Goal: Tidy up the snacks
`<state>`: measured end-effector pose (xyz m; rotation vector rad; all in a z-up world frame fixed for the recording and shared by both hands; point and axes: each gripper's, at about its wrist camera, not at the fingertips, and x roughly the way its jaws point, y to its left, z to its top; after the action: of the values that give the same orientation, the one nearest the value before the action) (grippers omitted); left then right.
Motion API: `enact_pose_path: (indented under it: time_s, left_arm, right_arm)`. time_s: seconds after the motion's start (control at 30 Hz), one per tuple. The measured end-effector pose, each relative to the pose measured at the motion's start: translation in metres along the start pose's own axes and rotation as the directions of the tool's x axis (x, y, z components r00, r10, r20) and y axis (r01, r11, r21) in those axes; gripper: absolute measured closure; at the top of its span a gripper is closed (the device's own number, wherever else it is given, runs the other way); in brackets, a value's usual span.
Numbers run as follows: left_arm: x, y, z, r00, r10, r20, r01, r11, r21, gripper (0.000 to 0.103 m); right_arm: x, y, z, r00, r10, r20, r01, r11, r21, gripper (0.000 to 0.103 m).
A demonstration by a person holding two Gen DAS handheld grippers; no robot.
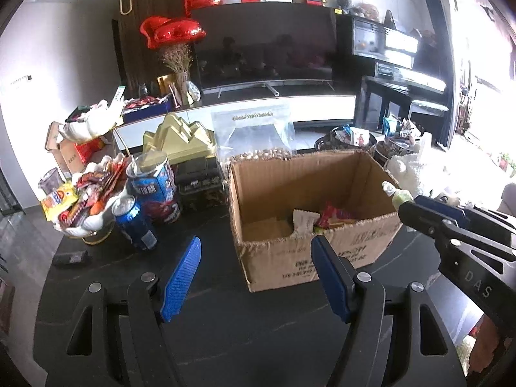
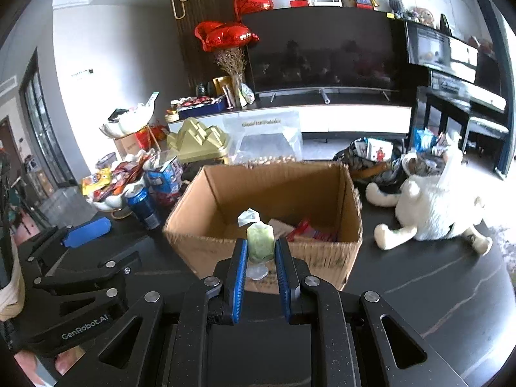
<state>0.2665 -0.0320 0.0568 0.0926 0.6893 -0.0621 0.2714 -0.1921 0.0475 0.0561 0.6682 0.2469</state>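
An open cardboard box (image 1: 322,180) (image 2: 274,187) stands on the dark table with a few snack packets (image 1: 332,217) (image 2: 309,230) inside. My right gripper (image 2: 261,248) is shut on a pale green wrapped candy (image 2: 259,242), held just in front of the box's near wall. In the left wrist view the right gripper (image 1: 403,201) shows at the box's right side with the candy (image 1: 398,193). My left gripper (image 1: 254,258) is open and empty, in front of the box's left corner; it also shows in the right wrist view (image 2: 84,229).
A white bowl heaped with snack packets (image 1: 87,200) (image 2: 113,183), a blue can (image 1: 135,222) (image 2: 143,206) and a blue tin (image 1: 154,187) stand left of the box. A gold box (image 1: 180,138) and a clear bag (image 1: 254,129) sit behind. A white plush toy (image 2: 435,203) lies right.
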Motion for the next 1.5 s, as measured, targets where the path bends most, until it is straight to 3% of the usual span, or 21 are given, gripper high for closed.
enact_pose_path:
  time_s: [0.37,0.7,0.73,0.77,0.83,0.93,1.03,1.5]
  left_arm:
    - [0.022,0.008,0.036,0.998,0.005,-0.068,-0.003,1.0,0.028,0.029]
    - [0.035,0.016,0.07,0.995,0.031,-0.099,-0.031,0.999,0.01,0.023]
    - [0.035,0.017,0.072,0.995,0.038,-0.097,-0.037,0.999,0.009,0.023]
    - [0.034,0.018,0.073,0.995,0.041,-0.095,-0.04,0.999,0.007,0.022]
    - [0.033,0.018,0.073,0.995,0.043,-0.09,-0.043,0.999,0.004,0.019]
    - [0.028,0.019,0.071,0.995,0.053,-0.084,-0.052,0.999,0.012,0.017]
    - [0.024,0.02,0.068,0.995,0.057,-0.078,-0.056,0.998,0.009,0.016]
    - [-0.03,0.02,0.038,0.995,0.096,0.033,-0.097,0.995,0.03,0.006]
  right_arm:
    - [0.013,0.005,0.042,0.997,-0.066,-0.03,0.064,0.996,-0.057,0.084]
    - [0.03,0.002,0.073,0.993,-0.087,-0.077,0.084,0.996,-0.03,0.083]
    - [0.031,0.001,0.075,0.993,-0.091,-0.081,0.089,0.996,-0.026,0.076]
    - [0.03,0.001,0.077,0.992,-0.096,-0.08,0.094,0.995,-0.025,0.062]
    - [0.028,0.002,0.078,0.991,-0.114,-0.067,0.112,0.993,-0.026,0.05]
    - [0.026,0.004,0.076,0.987,-0.134,-0.083,0.132,0.991,-0.035,0.049]
    - [0.022,0.003,0.071,0.987,-0.135,-0.09,0.134,0.991,-0.02,0.038]
    - [-0.023,0.006,0.042,0.982,-0.178,-0.056,0.178,0.984,-0.009,0.029]
